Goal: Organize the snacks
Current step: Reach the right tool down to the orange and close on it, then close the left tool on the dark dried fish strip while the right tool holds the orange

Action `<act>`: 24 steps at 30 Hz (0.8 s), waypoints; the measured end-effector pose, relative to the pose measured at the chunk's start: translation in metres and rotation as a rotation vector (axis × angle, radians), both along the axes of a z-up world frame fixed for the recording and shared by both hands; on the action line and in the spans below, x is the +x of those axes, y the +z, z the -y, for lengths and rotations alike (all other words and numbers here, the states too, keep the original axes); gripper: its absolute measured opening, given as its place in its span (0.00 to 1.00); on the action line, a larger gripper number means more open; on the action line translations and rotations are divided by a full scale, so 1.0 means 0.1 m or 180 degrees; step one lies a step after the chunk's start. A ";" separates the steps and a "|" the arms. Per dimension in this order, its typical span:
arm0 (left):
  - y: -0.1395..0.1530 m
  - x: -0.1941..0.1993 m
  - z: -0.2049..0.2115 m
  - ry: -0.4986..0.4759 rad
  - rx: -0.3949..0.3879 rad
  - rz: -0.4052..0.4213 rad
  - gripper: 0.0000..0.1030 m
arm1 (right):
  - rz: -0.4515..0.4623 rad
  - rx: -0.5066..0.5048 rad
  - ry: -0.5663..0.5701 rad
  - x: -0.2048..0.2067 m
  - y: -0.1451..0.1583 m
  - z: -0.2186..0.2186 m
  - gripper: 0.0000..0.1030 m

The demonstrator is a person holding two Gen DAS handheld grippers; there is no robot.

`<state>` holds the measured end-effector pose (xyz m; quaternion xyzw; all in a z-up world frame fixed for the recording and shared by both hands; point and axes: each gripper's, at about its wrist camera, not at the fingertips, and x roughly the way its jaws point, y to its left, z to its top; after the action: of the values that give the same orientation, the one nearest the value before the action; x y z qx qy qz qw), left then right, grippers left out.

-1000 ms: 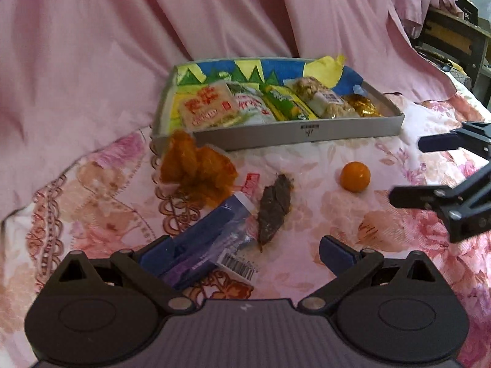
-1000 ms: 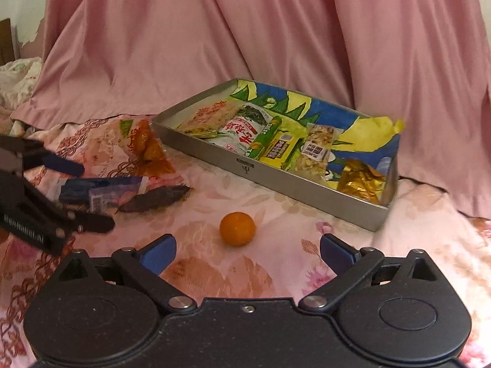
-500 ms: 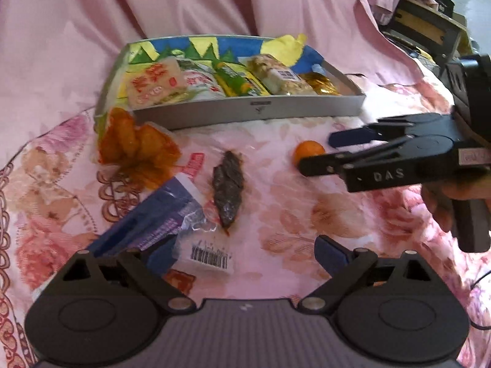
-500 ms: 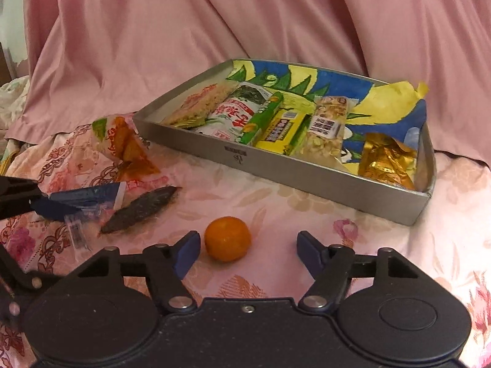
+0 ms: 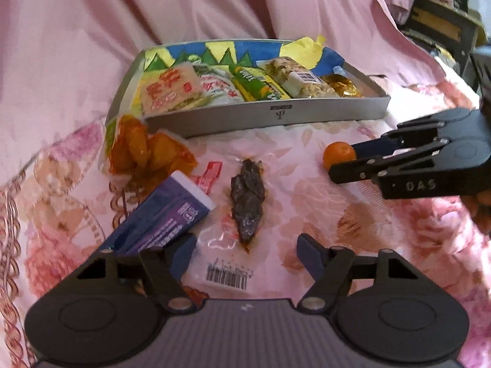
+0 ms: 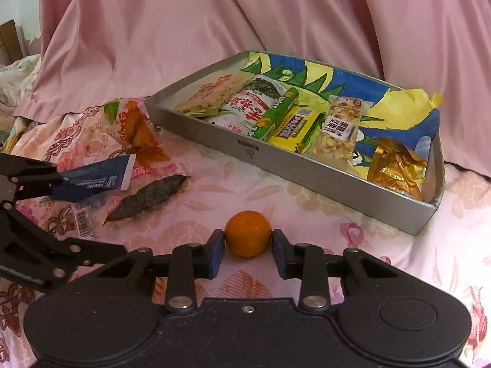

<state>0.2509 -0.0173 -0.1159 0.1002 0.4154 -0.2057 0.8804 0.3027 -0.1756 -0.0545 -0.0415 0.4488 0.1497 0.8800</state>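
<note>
**Inspector:** While the right gripper (image 6: 248,253) sits nearest, its jaws are drawn narrow against both sides of the small orange (image 6: 248,233), which rests on the floral cloth (image 6: 445,245); I judge it gripped but not lifted.

**Clerk:** And the left gripper (image 5: 245,251)?

**Inspector:** Jaws wide, holding nothing. It is poised low over the clear packet with the dark dried snack (image 5: 248,202); the blue-purple packet (image 5: 162,217) lies just beside its left finger.

**Clerk:** Count of loose items?

**Inspector:** Four on the cloth: one orange, one dark dried snack, one blue-purple packet, and one bag of orange-brown pieces (image 5: 144,150) farther off at the left, just beside the tray.

**Clerk:** And stowed?

**Inspector:** At the far side, the grey metal tray (image 6: 307,165) holds six as far as I can make out: one rice cracker pack (image 6: 214,95), one white red-lettered pack, one green stick pack, one yellow packet, one nut bar (image 6: 340,125), one gold wrapper (image 6: 396,168).

**Clerk:** Progress?

**Inspector:** In my judgement past halfway; four remain, the orange is next.
</note>
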 end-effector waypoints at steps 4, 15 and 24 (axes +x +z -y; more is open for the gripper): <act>-0.02 -0.03 0.14 -0.0141 0.0205 0.0203 0.65 | -0.0018 0.0038 0.0000 0.01 0.00 0.03 0.35; -0.05 0.07 0.28 -0.0235 0.0254 0.0200 0.56 | -0.0028 0.0088 -0.0029 0.01 0.00 0.04 0.35; -0.04 0.18 0.23 -0.0088 0.0065 0.0000 0.56 | 0.0004 0.0083 -0.0029 0.00 0.00 0.04 0.35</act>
<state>0.2690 -0.0401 -0.1198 0.1150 0.4160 -0.2136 0.8764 0.3028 -0.1797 -0.0549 -0.0281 0.4465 0.1514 0.8814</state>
